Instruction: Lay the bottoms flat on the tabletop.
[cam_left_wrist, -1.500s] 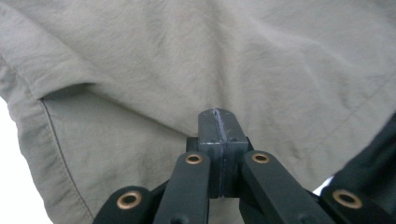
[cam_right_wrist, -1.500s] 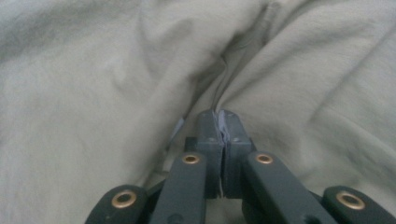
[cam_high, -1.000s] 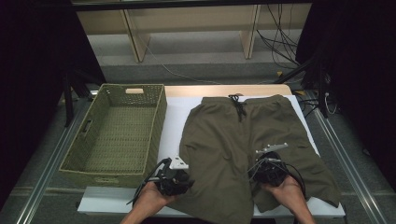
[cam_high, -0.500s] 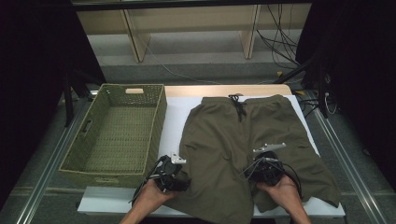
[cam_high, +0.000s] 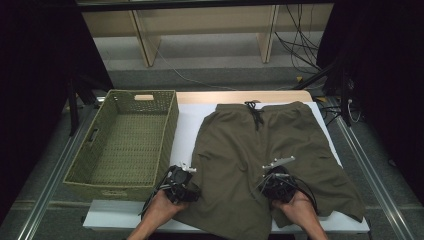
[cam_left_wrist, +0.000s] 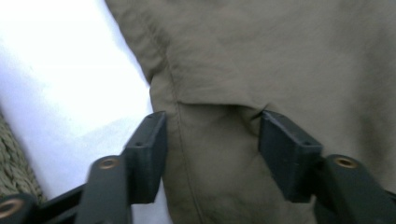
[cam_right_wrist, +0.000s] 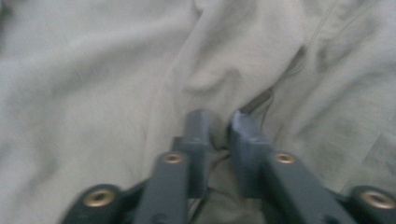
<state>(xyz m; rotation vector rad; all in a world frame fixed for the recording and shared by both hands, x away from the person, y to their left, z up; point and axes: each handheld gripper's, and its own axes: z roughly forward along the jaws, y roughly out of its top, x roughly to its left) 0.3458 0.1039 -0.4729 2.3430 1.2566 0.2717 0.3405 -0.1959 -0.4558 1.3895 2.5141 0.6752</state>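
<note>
While olive shorts (cam_high: 270, 150) lie flat on white counter (cam_high: 187, 125), right claw (cam_right_wrist: 219, 128) has just closed, pinching fabric; left claw (cam_left_wrist: 210, 140) half-open, closing astride hem. Pinch both evenly before lifting.

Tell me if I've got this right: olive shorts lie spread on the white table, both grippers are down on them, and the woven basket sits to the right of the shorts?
Not quite. The high view shows the woven basket to the left of the shorts, not the right. The rest holds: the shorts lie spread on the white table, with the left gripper and right gripper down on them.
</note>
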